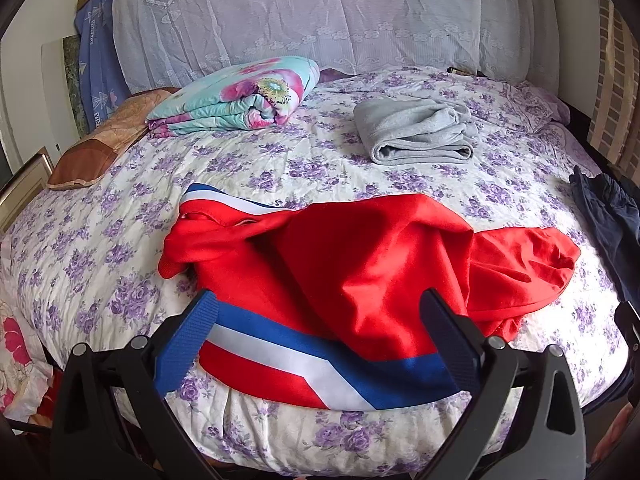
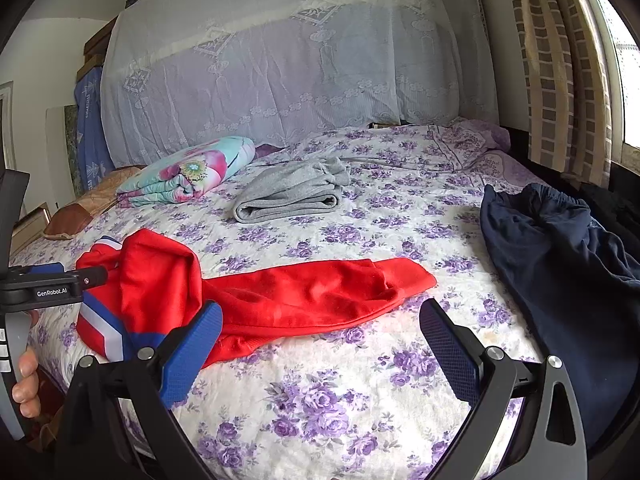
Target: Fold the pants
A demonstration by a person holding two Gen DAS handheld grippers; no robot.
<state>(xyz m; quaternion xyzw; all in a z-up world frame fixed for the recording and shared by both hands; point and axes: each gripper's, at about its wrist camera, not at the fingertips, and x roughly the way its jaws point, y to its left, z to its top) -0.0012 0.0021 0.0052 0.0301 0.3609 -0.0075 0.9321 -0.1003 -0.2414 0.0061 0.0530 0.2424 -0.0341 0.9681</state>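
The left gripper (image 1: 320, 328) stands with its jaws wide apart, the crumpled red track pants with a blue-and-white side stripe (image 1: 360, 264) lying between and beyond its blue-padded fingers (image 1: 188, 344) at the near edge of the bed. The right gripper (image 2: 320, 336) is likewise spread, holding nothing; one pant leg (image 2: 320, 292) stretches across the purple-flowered white bedsheet (image 2: 320, 400) just ahead of it. Only the right wrist view shows the left gripper from the side and the person's left hand (image 2: 26, 384) on its handle. Farther back lie folded grey sweatpants (image 1: 416, 136) and a folded floral quilt (image 1: 240, 96). The rumpled dark navy garment (image 2: 560, 264) shows fully only in the right view.
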